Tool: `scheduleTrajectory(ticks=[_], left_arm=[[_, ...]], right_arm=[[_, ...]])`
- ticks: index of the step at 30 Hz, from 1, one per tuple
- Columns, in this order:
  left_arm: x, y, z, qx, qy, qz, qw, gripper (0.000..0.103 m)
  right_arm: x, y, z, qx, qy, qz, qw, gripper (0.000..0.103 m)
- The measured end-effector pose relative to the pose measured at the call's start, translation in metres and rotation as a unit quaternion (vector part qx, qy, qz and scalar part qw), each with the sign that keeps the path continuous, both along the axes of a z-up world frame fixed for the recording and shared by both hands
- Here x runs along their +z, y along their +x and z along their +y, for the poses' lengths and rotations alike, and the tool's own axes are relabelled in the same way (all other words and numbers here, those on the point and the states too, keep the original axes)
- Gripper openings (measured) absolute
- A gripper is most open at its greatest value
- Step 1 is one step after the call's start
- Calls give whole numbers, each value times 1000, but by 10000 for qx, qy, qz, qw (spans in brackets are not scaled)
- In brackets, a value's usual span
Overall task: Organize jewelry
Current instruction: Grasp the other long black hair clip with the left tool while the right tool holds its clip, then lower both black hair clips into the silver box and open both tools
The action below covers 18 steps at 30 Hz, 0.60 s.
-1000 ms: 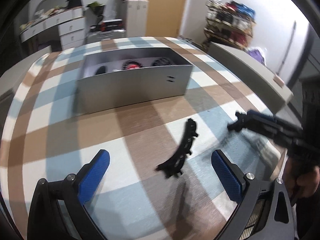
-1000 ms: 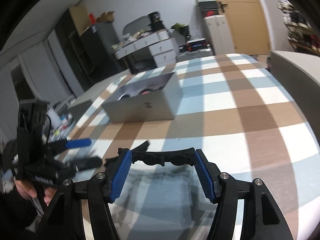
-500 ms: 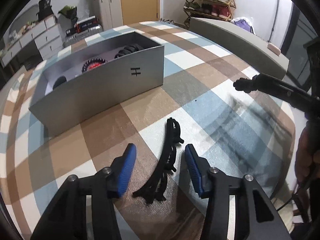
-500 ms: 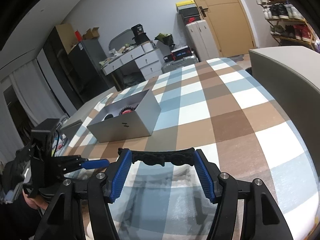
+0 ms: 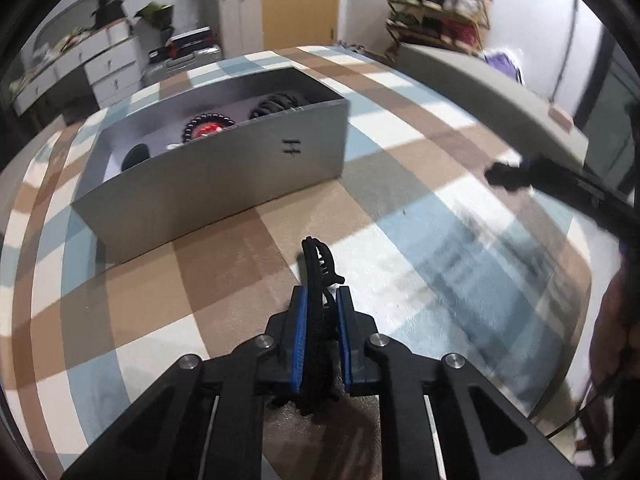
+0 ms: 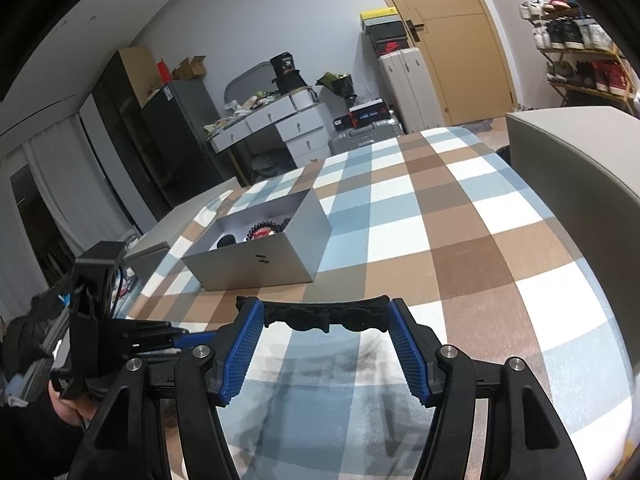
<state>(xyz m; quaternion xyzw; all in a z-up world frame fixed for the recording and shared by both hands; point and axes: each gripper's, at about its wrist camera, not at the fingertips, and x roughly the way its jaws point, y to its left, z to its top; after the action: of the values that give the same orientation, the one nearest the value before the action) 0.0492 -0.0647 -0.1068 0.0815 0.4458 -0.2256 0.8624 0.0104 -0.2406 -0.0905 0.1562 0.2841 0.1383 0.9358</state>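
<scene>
My left gripper (image 5: 322,300) is shut on a black hair clip (image 5: 320,268) that lies lengthwise between the blue pads over the checked tablecloth. My right gripper (image 6: 326,312) is shut on a second black hair clip (image 6: 326,316), held crosswise by its two ends above the table. The grey open box (image 5: 224,168) stands ahead of the left gripper; it holds a black bead bracelet with a red centre (image 5: 206,126), a black coiled piece (image 5: 276,104) and a dark oval item (image 5: 136,154). The box also shows in the right wrist view (image 6: 256,256).
The right gripper's arm (image 5: 560,188) crosses the right side of the left wrist view. The left gripper's body (image 6: 100,320) is at the lower left of the right wrist view. A grey sofa edge (image 5: 500,92) borders the table's far right side.
My left gripper moved forward over the clip on the table and closed on it. My right gripper lifted and drew back with its clip still held.
</scene>
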Motion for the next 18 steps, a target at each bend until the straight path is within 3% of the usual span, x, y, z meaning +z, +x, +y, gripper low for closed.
scheduleTrajectory(ticks=[8,18], left_arm=[[29,-8,9,125,-103,-460,9988,9],[50,4,25,452,-297,-558,9970,9]], right_arm=[[10,-1,7,98,23,-105,9999,63],[45,22,27,419,174,-578,9973,63]])
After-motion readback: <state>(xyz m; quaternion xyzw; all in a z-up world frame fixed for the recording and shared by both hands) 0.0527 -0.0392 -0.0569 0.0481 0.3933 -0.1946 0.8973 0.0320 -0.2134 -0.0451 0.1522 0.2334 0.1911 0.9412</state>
